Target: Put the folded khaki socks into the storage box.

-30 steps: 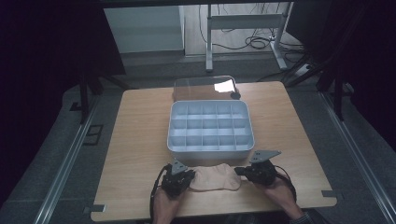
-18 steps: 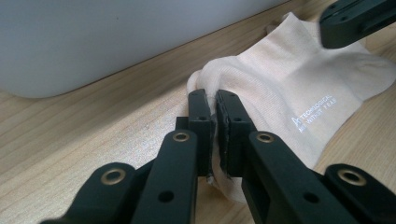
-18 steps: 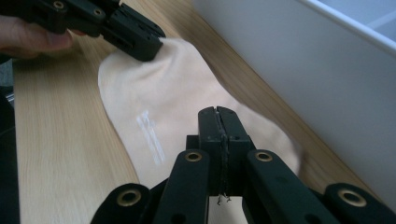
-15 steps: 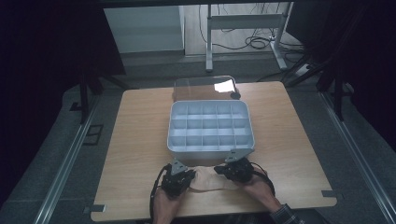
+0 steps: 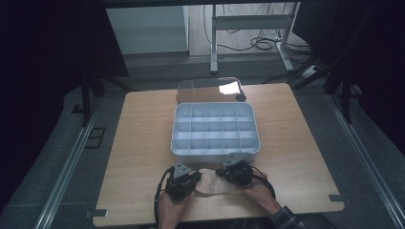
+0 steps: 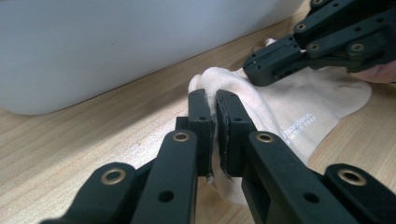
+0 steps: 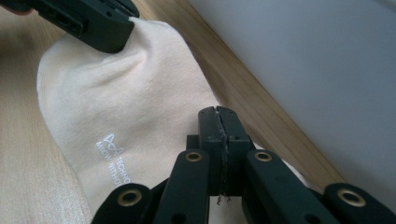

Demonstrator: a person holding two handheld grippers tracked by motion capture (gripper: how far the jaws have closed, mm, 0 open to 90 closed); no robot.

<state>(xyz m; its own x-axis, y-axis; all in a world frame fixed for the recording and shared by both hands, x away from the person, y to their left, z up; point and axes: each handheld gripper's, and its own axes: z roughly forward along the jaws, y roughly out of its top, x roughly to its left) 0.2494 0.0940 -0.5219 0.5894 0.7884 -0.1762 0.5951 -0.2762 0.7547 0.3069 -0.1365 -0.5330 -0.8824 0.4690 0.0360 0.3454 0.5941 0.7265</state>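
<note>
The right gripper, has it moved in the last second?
Yes. The right gripper moved left along the table, from below the divided box's right corner toward its middle.

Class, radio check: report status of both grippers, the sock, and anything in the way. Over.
Left hand-held gripper shut on sock. Right hand-held gripper shut on sock's other end. Sock lies on table, just short of divided tray. Nothing between. Over.

sock (image 6: 299,107): cream, white lettering | box (image 5: 215,129): pale grey | table (image 5: 138,143): light wood grain | grippers: black

Left tool (image 6: 213,103), right tool (image 7: 218,116): both clamped.
</note>
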